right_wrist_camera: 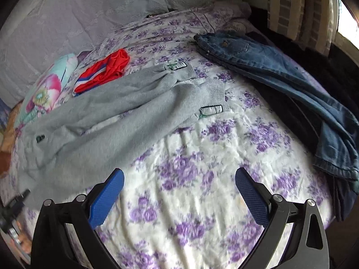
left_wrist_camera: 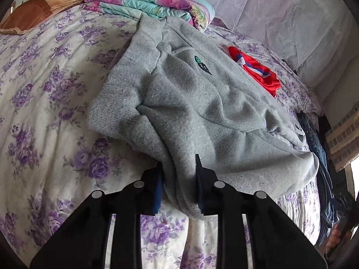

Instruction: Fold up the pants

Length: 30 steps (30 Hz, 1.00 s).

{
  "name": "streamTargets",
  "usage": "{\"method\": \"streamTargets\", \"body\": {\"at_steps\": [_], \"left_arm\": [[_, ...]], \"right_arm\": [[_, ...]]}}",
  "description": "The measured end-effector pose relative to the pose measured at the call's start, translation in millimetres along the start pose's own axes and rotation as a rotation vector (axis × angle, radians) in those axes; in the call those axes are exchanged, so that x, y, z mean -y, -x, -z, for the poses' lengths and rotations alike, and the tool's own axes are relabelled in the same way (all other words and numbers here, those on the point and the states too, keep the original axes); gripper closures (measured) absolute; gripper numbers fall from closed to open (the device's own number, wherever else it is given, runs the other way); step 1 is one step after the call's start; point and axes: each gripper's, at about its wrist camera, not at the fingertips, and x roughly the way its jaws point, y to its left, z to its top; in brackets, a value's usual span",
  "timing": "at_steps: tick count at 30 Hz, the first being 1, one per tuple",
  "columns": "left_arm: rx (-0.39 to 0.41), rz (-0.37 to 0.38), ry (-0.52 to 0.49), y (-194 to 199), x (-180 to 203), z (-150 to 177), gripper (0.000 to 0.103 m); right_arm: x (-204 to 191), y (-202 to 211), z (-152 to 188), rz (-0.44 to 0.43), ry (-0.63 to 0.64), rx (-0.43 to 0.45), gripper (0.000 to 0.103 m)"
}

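Grey fleece pants (left_wrist_camera: 197, 103) lie bunched on the flowered bed sheet (left_wrist_camera: 44, 89), waistband end near me. My left gripper (left_wrist_camera: 179, 179) is shut on a thick fold of the grey pants near their waist. In the right wrist view the grey pants (right_wrist_camera: 107, 112) stretch from lower left toward the middle, with their ribbed cuffs (right_wrist_camera: 213, 96) and white labels at the far end. My right gripper (right_wrist_camera: 179, 188) is open and empty above bare sheet, to the right of the pants.
A red garment (left_wrist_camera: 258, 69) (right_wrist_camera: 103, 71) lies beyond the grey pants. Blue jeans (right_wrist_camera: 280, 71) lie at the bed's right side (left_wrist_camera: 318, 152). A folded floral quilt (left_wrist_camera: 152, 2) and a brown pillow (left_wrist_camera: 40, 9) sit at the head. A curtain (right_wrist_camera: 298, 11) hangs beyond the bed.
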Motion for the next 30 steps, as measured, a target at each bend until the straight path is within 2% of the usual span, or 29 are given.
{"method": "streamTargets", "body": {"at_steps": [2,4,8,9,10,11,13,16,20,22,24,27,29,30], "left_arm": [[-0.001,-0.006,-0.017,0.0,0.7,-0.7,0.080],[-0.004,-0.011,-0.027,-0.4,0.4,0.0,0.079],[-0.013,-0.009,-0.031,-3.9,-0.8,-1.6,0.079],[-0.014,-0.010,-0.031,-5.0,-0.6,-2.6,0.078],[-0.015,-0.015,-0.033,-6.3,-0.2,-3.1,0.078],[-0.016,-0.019,-0.034,-7.4,-0.3,-2.9,0.078],[-0.018,-0.024,-0.036,-7.2,0.0,-3.4,0.078],[-0.015,-0.014,-0.029,2.2,-3.2,-2.0,0.078],[-0.021,-0.022,-0.039,24.5,-11.1,3.6,0.079],[-0.039,-0.007,-0.033,34.0,-19.0,9.2,0.080],[-0.066,-0.001,-0.030,33.6,-26.3,13.5,0.080],[-0.097,-0.030,-0.039,13.5,-31.2,14.9,0.077],[-0.072,-0.045,-0.065,10.5,-28.1,15.3,0.075],[-0.062,-0.060,-0.091,12.3,-24.0,16.0,0.075]], "right_arm": [[12.3,-26.3,-23.7,-0.048,-0.077,-0.059,0.009],[17.9,-48.7,-41.1,-0.094,-0.136,-0.109,0.021],[14.3,-83.6,-67.7,-0.113,-0.179,-0.156,0.027],[14.7,-91.7,-72.2,-0.122,-0.191,-0.167,0.045],[14.7,-100.1,-75.2,-0.134,-0.202,-0.178,0.083],[15.6,-107.4,-77.2,-0.141,-0.212,-0.191,0.096],[17.7,-107.4,-75.3,-0.149,-0.243,-0.174,0.099],[18.1,-71.7,-62.5,-0.152,-0.218,-0.088,0.099],[31.6,-23.3,-20.1,-0.184,-0.197,-0.063,0.099],[41.4,-13.7,6.3,-0.176,-0.194,-0.074,0.099],[49.8,-21.9,29.4,-0.146,-0.190,-0.108,0.099],[55.9,-57.8,50.1,-0.119,-0.194,-0.173,0.095],[53.8,-58.8,51.1,-0.118,-0.178,-0.120,0.095],[50.7,-57.4,49.3,-0.107,-0.161,-0.118,0.092]]}}
